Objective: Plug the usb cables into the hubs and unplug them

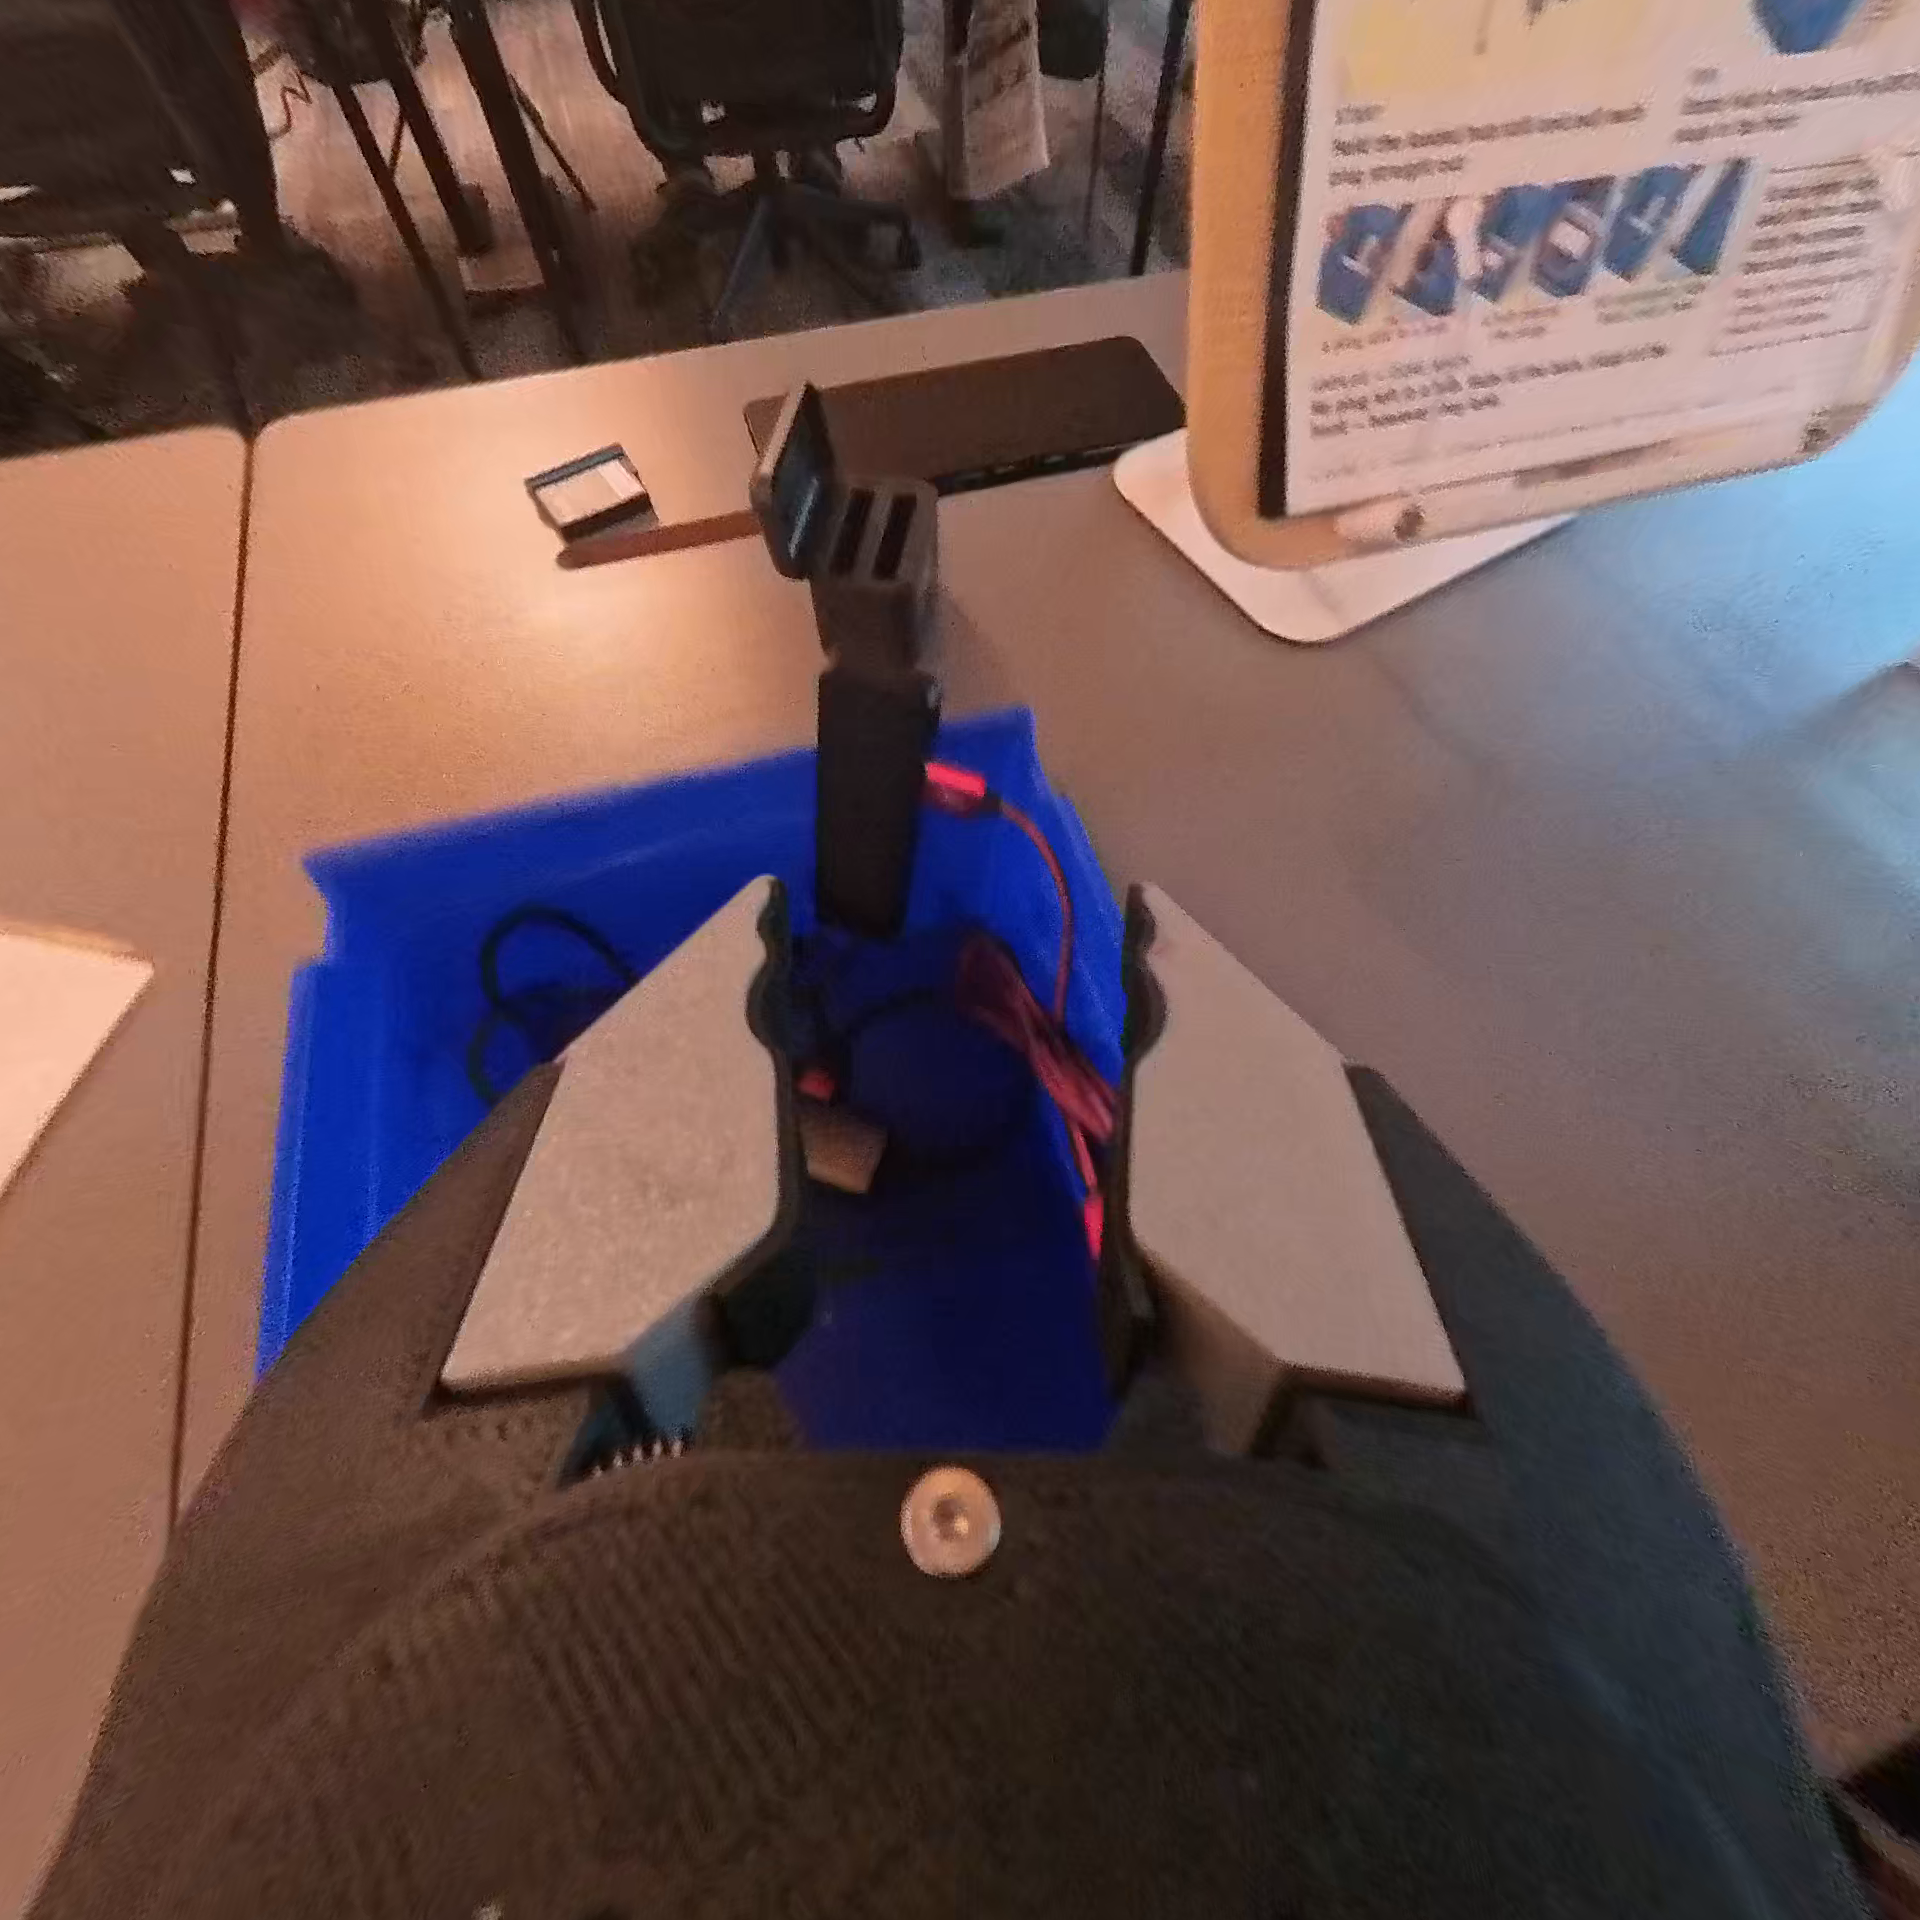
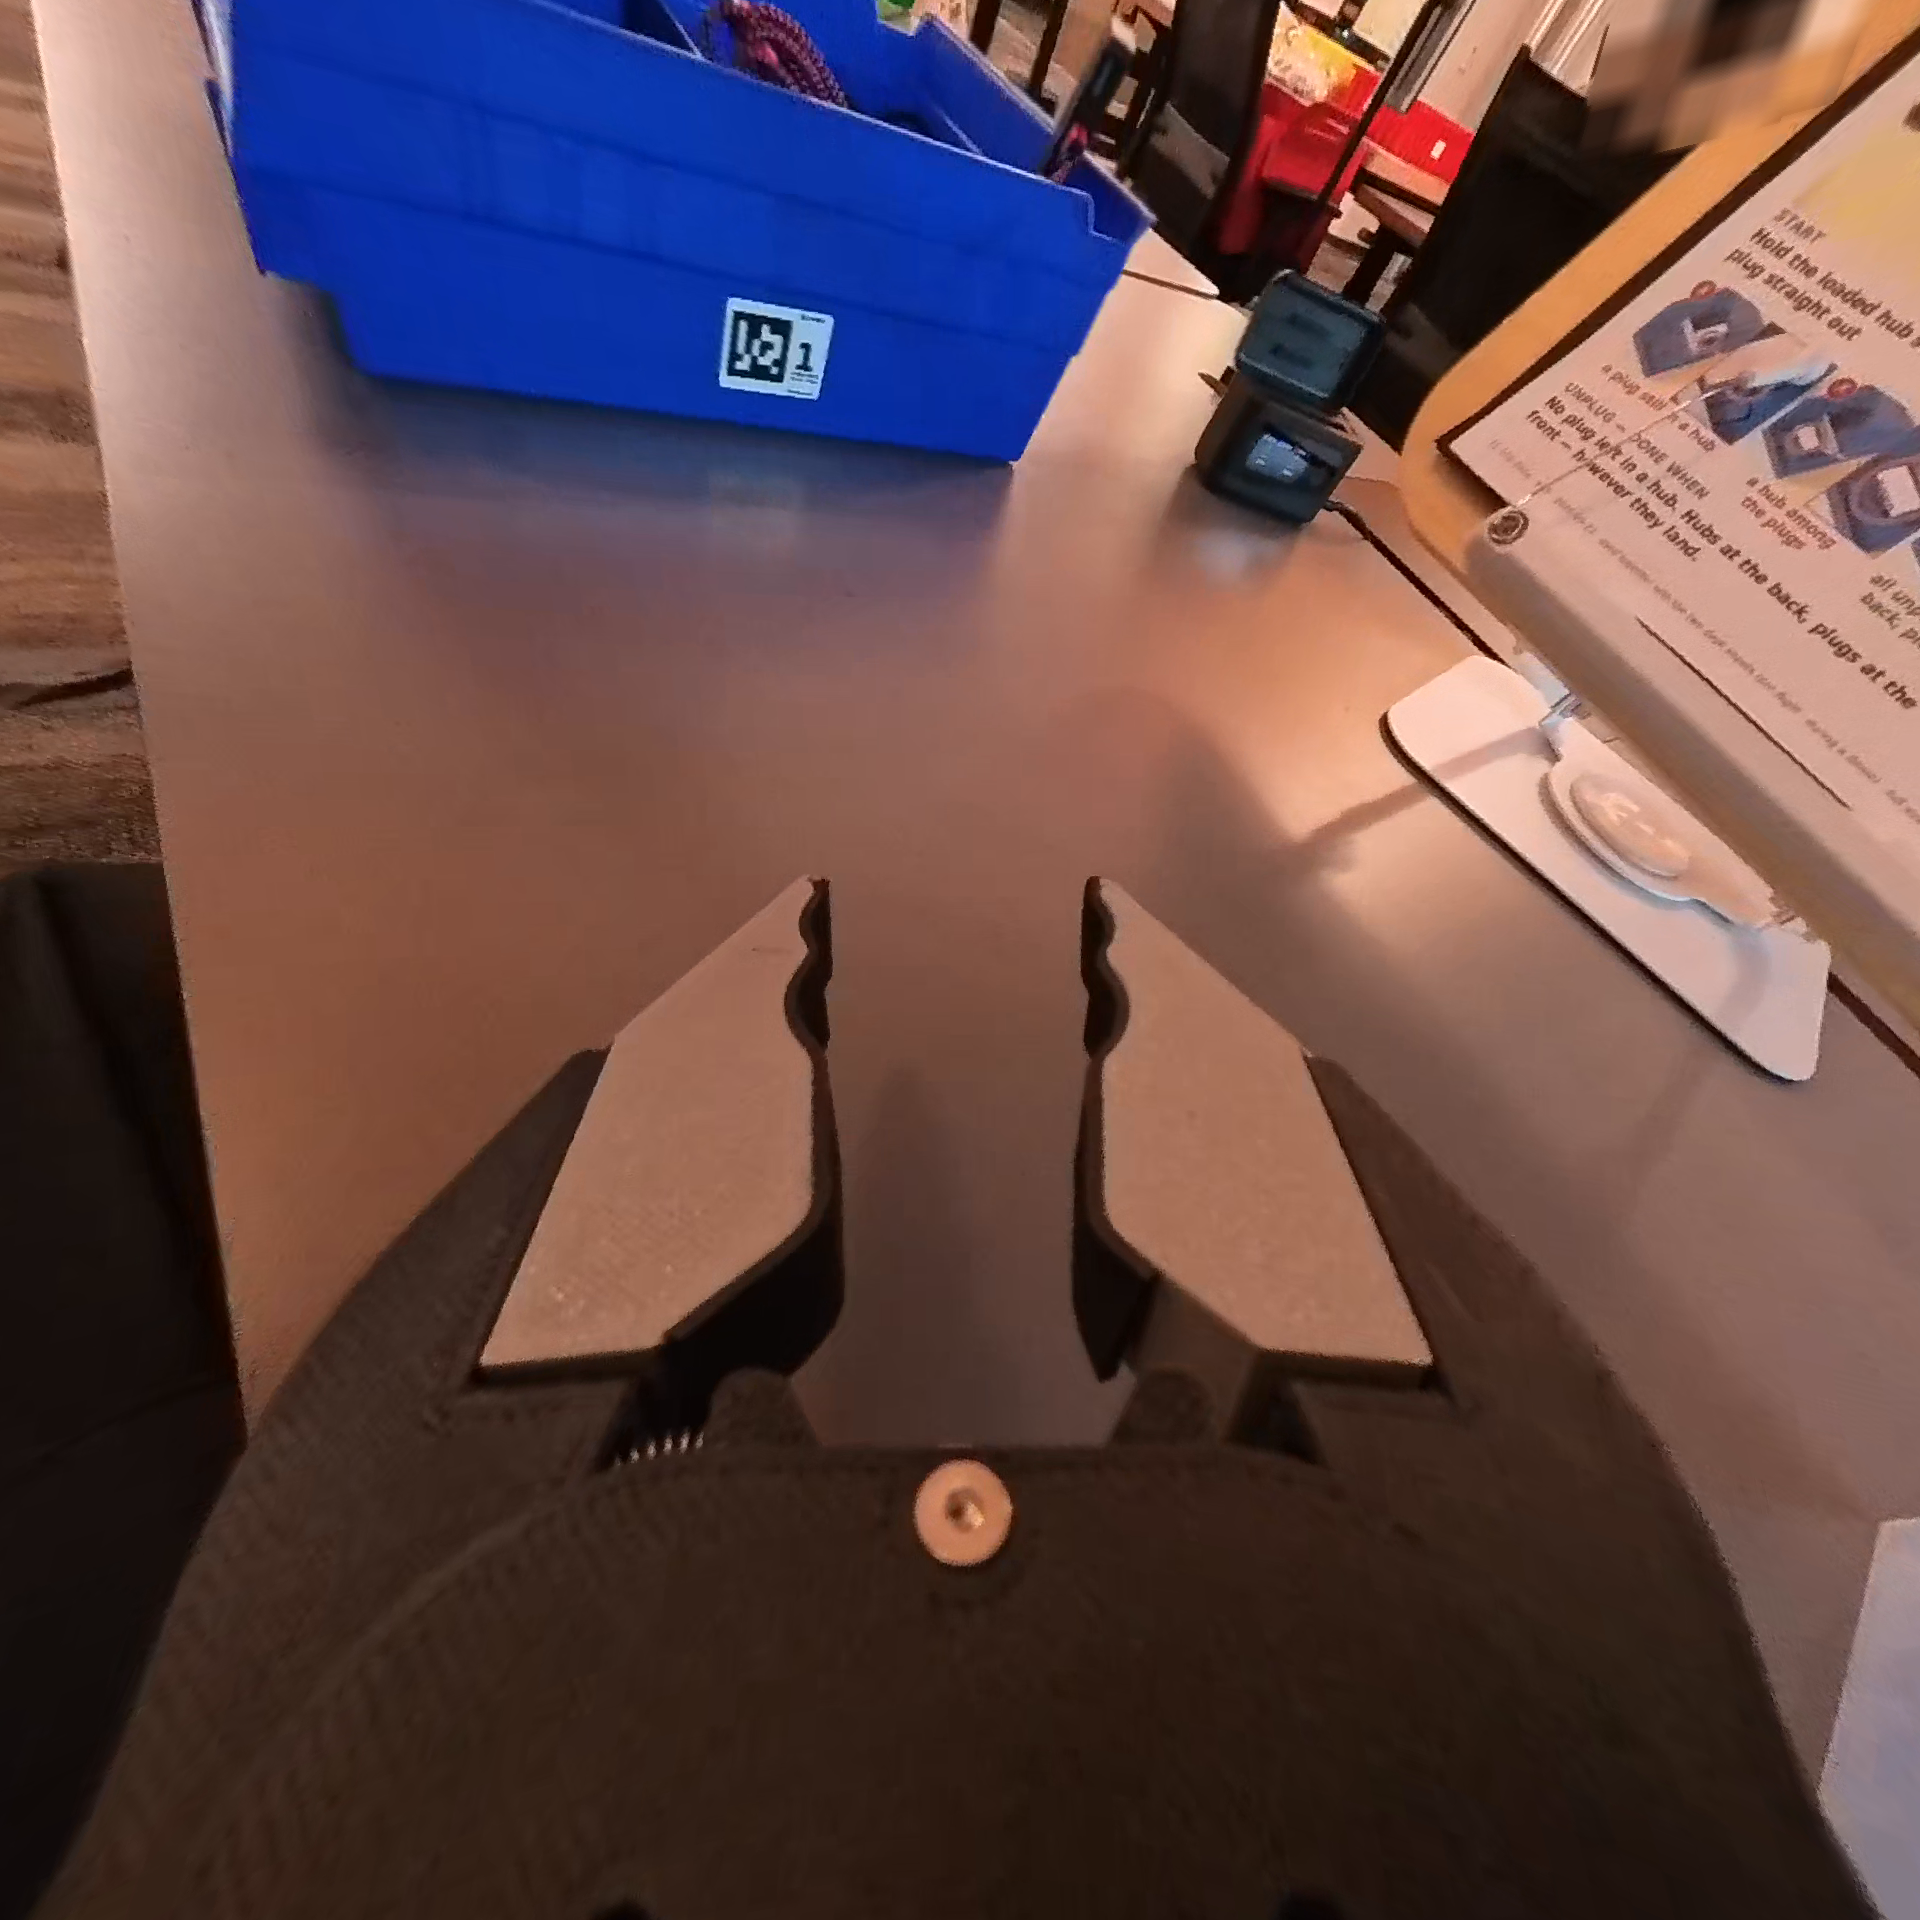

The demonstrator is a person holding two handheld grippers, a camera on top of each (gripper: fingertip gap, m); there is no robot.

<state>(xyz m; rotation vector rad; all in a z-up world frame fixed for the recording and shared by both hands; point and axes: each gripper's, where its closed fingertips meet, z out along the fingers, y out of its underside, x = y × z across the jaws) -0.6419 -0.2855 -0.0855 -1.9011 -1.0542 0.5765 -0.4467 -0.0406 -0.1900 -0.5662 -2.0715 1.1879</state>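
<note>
The left gripper [image 1: 951, 914], its grey textured pads spread wide and empty, hangs over the glossy blue plastic bin [image 1: 436, 935] — probably to reach the black rectangular USB hub [image 1: 868, 790] standing on end inside, beside the red braided cable [image 1: 1039, 1039]. The right gripper [image 2: 956, 914] sits low over the smooth grey table [image 2: 623, 675], near side — jaws parted, holding nothing, likely waiting.
</note>
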